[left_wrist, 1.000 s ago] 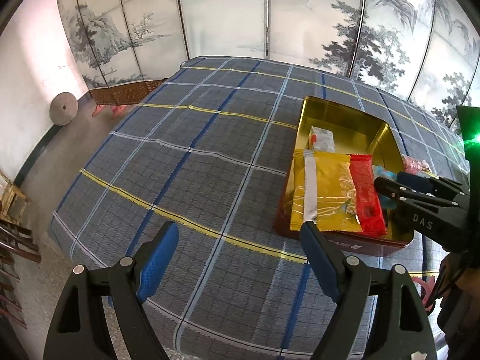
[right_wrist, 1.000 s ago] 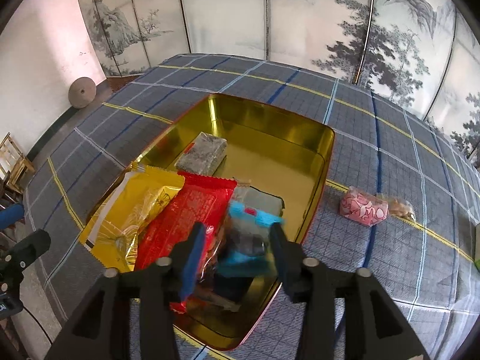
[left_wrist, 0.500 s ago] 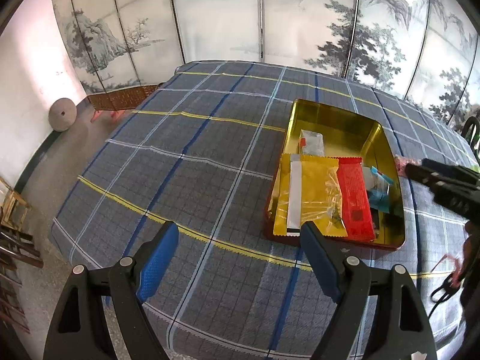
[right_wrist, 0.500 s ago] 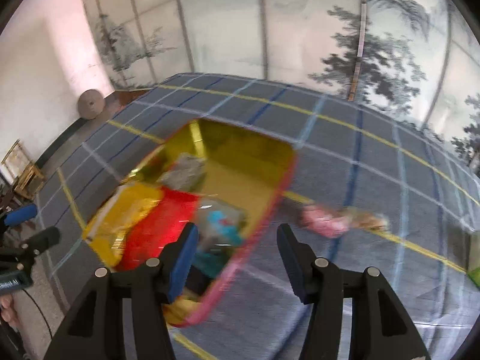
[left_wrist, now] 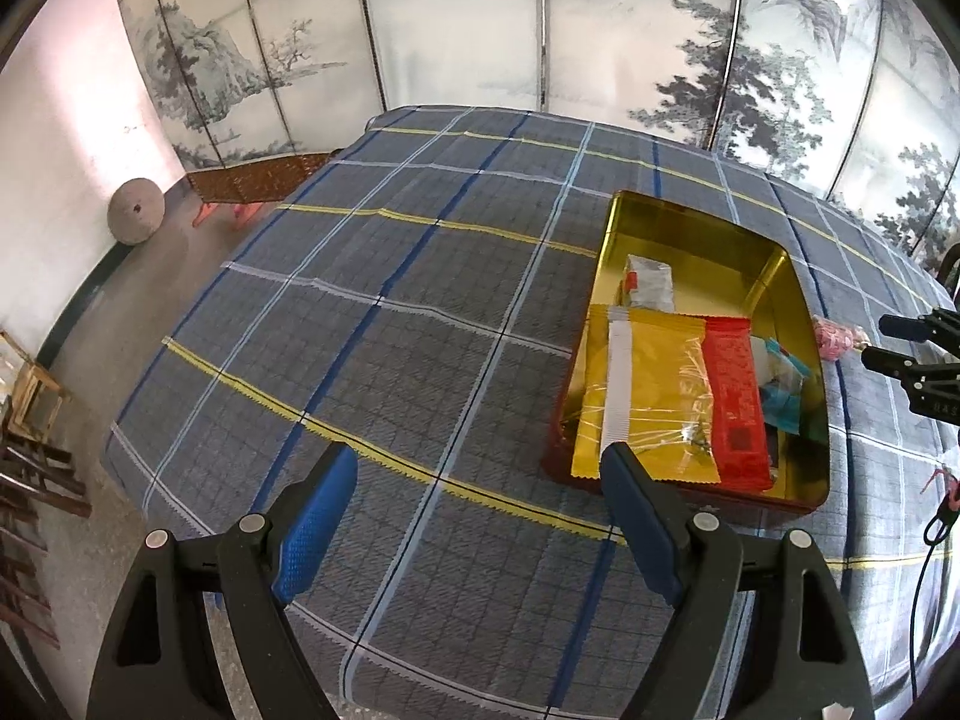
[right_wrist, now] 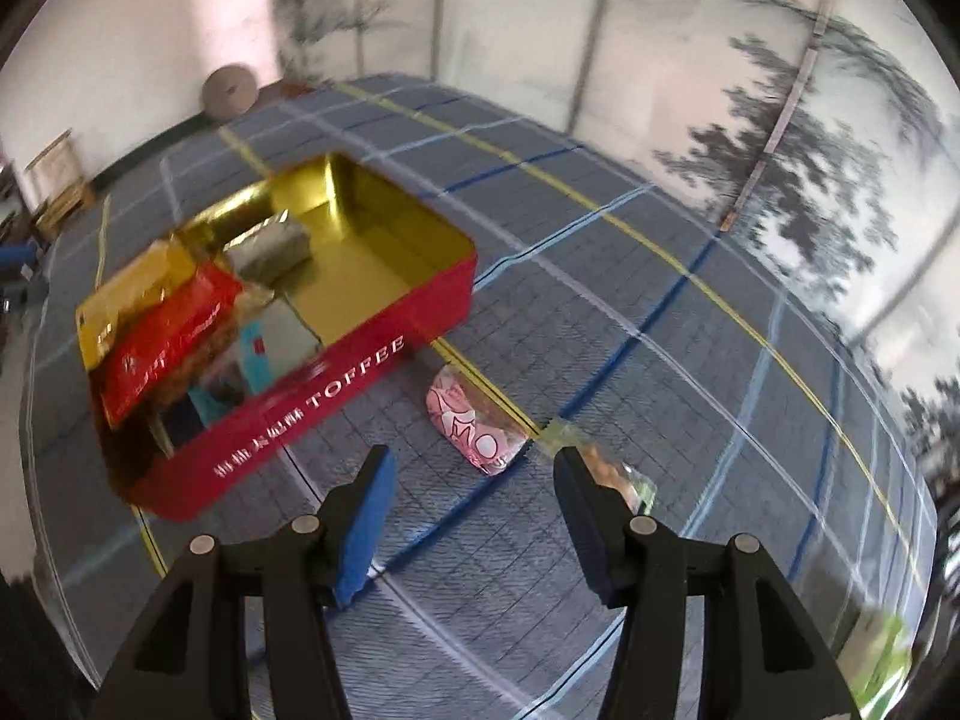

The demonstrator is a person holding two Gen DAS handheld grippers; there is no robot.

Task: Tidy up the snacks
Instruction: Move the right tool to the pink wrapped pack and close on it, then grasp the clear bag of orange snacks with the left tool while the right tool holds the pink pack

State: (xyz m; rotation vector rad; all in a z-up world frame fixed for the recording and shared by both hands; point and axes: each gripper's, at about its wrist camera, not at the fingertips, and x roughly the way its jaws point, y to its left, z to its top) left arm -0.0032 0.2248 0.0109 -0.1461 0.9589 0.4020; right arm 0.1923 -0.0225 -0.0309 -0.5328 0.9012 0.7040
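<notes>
Right tongs withdrawn from tin; yellow, red packets inside.

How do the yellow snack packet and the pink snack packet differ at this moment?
The yellow snack packet lies inside the toffee tin; the pink snack packet lies on the plaid cloth outside it. The yellow one is long and flat, with its end over the tin's rim; the pink one is short and plump. The yellow one touches a red packet; the pink one sits ahead of the open right hand-held gripper. Neither is gripped.

Both hand-held grippers agape, empty.
</notes>
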